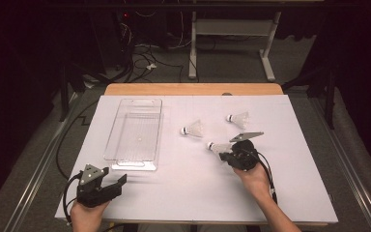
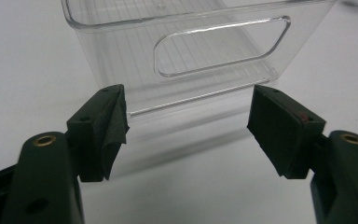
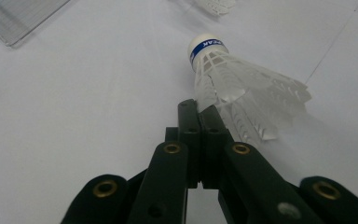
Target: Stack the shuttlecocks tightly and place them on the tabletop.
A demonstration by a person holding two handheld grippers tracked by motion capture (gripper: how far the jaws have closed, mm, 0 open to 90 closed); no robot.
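While the nearest shuttlecock [image 3: 242,88] lies on the white table [image 1: 183,193], right of the clear bin [image 1: 134,133], my right gripper [image 3: 199,108] has clenched on its skirt edge, though I can't tell how much feather it caught. I'd lift slowly, keeping the skirt uncrushed. My left gripper [image 2: 189,123] waits released before the bin's handle wall.

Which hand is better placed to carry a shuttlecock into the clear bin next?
Right. The right gripper is already shut on the skirt of the nearest shuttlecock. The left gripper stands open with nothing between its jaws, facing the clear bin.
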